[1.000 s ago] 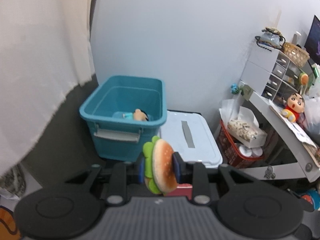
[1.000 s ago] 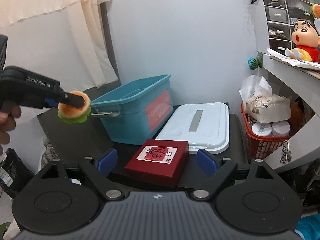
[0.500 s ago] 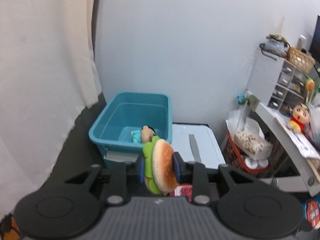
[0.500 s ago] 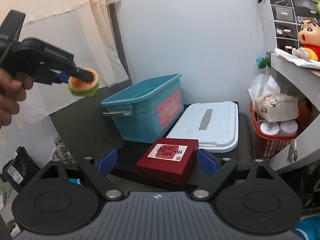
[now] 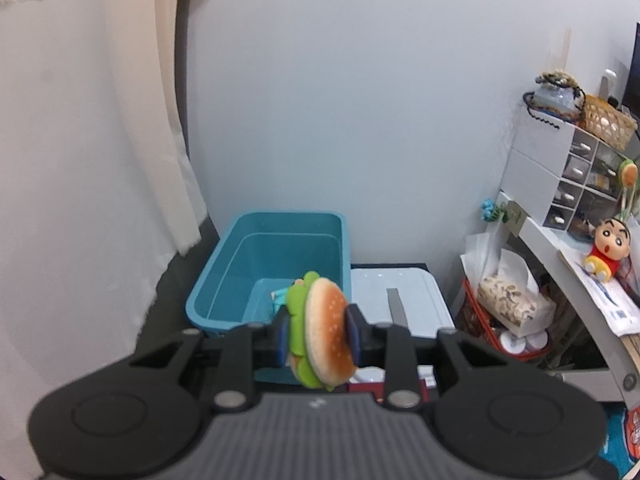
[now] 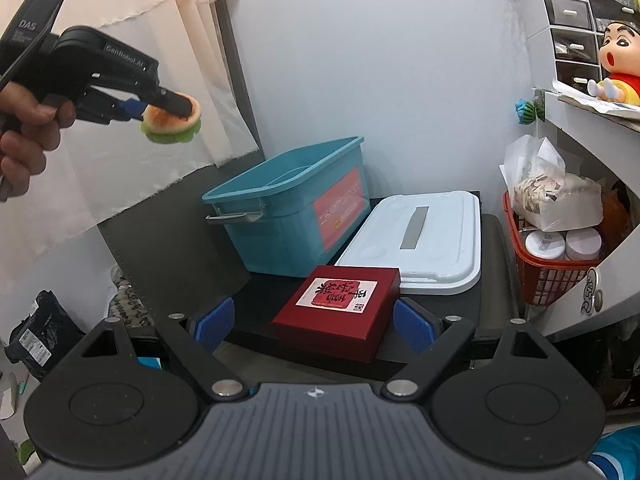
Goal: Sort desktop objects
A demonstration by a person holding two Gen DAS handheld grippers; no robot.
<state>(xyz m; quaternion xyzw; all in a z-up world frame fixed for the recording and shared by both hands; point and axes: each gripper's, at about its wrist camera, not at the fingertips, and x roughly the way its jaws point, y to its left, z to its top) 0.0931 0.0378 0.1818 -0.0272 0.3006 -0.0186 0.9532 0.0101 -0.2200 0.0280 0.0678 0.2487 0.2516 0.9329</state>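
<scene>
Raised higher than a second ago, the left hand-held gripper (image 5: pixel 318 334) now carries the toy burger (image 5: pixel 322 330) well above the bench (image 6: pixel 180 248), at about 10 o'clock in the right wrist view, where a second ago it sat level with the rim of the teal bin (image 6: pixel 288 204). Its blue pads clamp the burger from both sides, the bun face turned toward the right pad and the green lettuce edge toward the left. In the left wrist view the bin (image 5: pixel 272 264) has shrunk and slid down toward 6 o'clock, lying just behind the burger; a small figure inside it is now mostly hidden by the toy. The person's hand (image 6: pixel 24 120) wraps the gripper handle at 9 o'clock in the right wrist view.

The right hand-held gripper (image 6: pixel 314 326) has kept its place low at the bench's near edge, its fingers spread wide and holding nothing. Between its blue pads, slightly beyond them, lies the red box (image 6: pixel 340 300), flat on the bench with its white and red label up. The white lid (image 6: pixel 424 240) lies flat at 1 o'clock from the box, touching the bin's right side. At 3 o'clock a red basket (image 6: pixel 552 276) holds jars and a bag, below a shelf with a cartoon doll (image 6: pixel 620 64).
</scene>
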